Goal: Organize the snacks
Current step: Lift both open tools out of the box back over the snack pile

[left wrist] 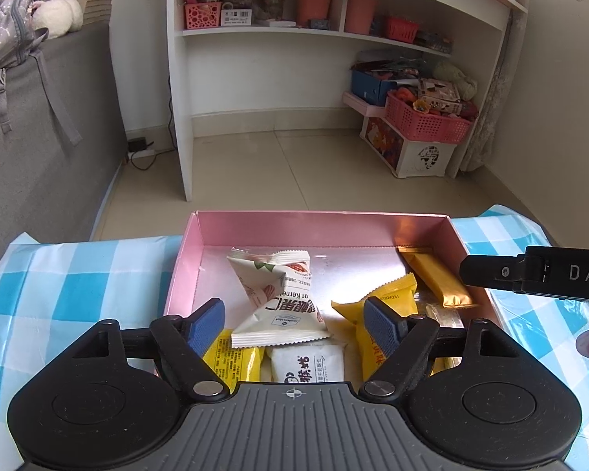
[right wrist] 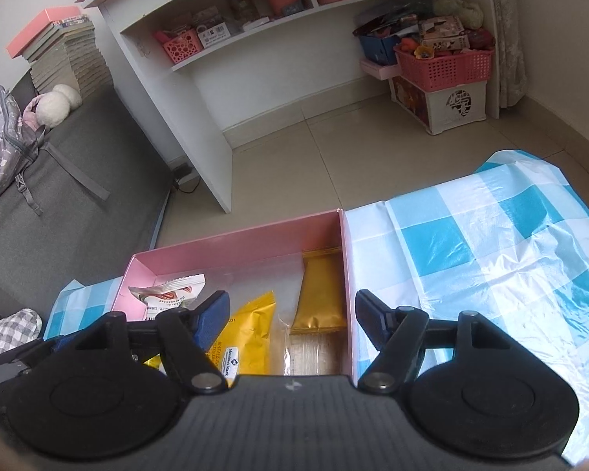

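- Snack packets, white [left wrist: 278,306] and yellow [right wrist: 251,329], lie loose inside the shallow pink cardboard box [left wrist: 318,223].
- Left gripper [left wrist: 294,322] and right gripper [right wrist: 292,316] gape empty above it.
- Risk: slippery overlapping wrappers could slide from a pinch.

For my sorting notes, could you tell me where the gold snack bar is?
In both wrist views, the gold snack bar lies inside the pink box, along its right wall, beside the yellow packet.

My right gripper [right wrist: 290,316] open over pink box [right wrist: 235,237], gold packet [right wrist: 320,294], yellow packet [right wrist: 253,331] inside, checked cloth [right wrist: 471,259] beside.
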Action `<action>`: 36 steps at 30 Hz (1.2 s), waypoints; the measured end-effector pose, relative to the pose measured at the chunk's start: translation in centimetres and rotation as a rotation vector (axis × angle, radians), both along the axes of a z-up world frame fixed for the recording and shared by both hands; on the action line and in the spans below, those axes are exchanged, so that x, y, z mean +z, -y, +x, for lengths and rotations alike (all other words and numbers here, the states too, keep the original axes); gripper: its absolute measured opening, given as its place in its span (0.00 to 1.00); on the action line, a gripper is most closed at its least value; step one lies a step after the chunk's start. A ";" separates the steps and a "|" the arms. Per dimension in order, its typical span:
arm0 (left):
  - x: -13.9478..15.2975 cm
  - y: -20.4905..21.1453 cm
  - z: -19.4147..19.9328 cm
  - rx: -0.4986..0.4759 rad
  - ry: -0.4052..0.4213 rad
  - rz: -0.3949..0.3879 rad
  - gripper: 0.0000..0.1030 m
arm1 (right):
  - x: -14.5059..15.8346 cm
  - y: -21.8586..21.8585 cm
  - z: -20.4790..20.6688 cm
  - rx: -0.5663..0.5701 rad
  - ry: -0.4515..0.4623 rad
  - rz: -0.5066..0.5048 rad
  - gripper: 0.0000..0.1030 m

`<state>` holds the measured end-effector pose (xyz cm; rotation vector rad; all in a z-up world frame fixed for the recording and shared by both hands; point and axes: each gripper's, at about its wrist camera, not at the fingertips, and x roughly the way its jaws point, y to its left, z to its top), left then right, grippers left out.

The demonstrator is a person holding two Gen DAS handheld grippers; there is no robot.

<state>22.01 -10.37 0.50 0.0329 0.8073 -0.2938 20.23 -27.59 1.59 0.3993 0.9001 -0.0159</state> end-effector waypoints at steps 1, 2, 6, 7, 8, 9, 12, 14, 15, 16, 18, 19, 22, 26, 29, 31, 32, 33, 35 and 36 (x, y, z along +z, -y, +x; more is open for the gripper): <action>0.2 -0.1 -0.3 -0.006 -0.002 0.003 0.78 | 0.2 0.0 -0.3 0.001 0.000 -0.003 0.69; 0.4 -0.1 -0.7 -0.009 -0.002 0.005 0.78 | 0.5 -0.1 -0.6 0.004 0.001 -0.004 0.69; 1.2 -0.6 -2.5 -0.018 -0.007 0.009 0.83 | 1.4 -0.3 -1.8 0.019 0.002 -0.006 0.76; 1.4 -0.8 -2.9 -0.022 -0.010 0.006 0.84 | 1.6 -0.4 -2.2 0.022 0.003 -0.010 0.79; 1.5 -1.0 -3.4 -0.024 -0.013 0.005 0.84 | 1.8 -0.6 -2.6 0.026 0.001 -0.015 0.80; 1.6 -1.2 -3.9 -0.026 -0.016 0.005 0.85 | 2.0 -0.7 -3.0 0.033 0.000 -0.023 0.81; 1.9 -2.1 -5.5 -0.024 -0.021 0.013 0.87 | 2.5 -1.3 -4.2 0.052 -0.004 -0.041 0.84; 2.0 -2.6 -6.5 -0.022 -0.028 0.019 0.89 | 2.7 -1.5 -5.0 0.058 -0.007 -0.043 0.86; 2.1 -3.0 -7.0 -0.022 -0.031 0.023 0.89 | 2.8 -1.6 -5.4 0.060 -0.008 -0.042 0.87; 2.1 -3.3 -7.6 -0.021 -0.034 0.030 0.89 | 3.0 -1.8 -5.7 0.062 -0.009 -0.041 0.88; 2.2 -3.8 -8.6 -0.026 -0.042 0.046 0.89 | 3.2 -2.1 -6.6 0.067 -0.009 -0.040 0.90; 2.2 -4.2 -9.4 -0.031 -0.045 0.052 0.89 | 3.3 -2.3 -7.0 0.069 -0.010 -0.041 0.91; 2.2 -5.1 -10.9 -0.033 -0.057 0.053 0.90 | 3.6 -3.0 -8.0 0.085 -0.017 -0.056 0.92; 2.0 -6.7 -12.8 -0.015 -0.077 0.055 0.91 | 3.9 -3.7 -9.3 0.102 -0.021 -0.070 0.94; 1.8 -7.9 -13.9 0.002 -0.087 0.059 0.93 | 3.8 -4.2 -10.4 0.108 -0.021 -0.075 0.95; 1.7 -8.5 -14.5 0.009 -0.092 0.065 0.93 | 3.7 -4.5 -11.0 0.111 -0.026 -0.077 0.96; 1.6 -8.9 -15.0 0.012 -0.093 0.070 0.94 | 3.5 -4.7 -11.3 0.114 -0.030 -0.078 0.96; 1.5 -9.2 -15.3 0.014 -0.094 0.075 0.94 | 3.4 -4.9 -11.6 0.118 -0.032 -0.077 0.96; 1.2 -9.9 -16.0 0.019 -0.091 0.085 0.94 | 3.1 -5.3 -12.1 0.127 -0.037 -0.080 0.97; 1.1 -10.2 -16.3 0.021 -0.087 0.088 0.94 | 3.0 -5.5 -12.3 0.133 -0.040 -0.084 0.97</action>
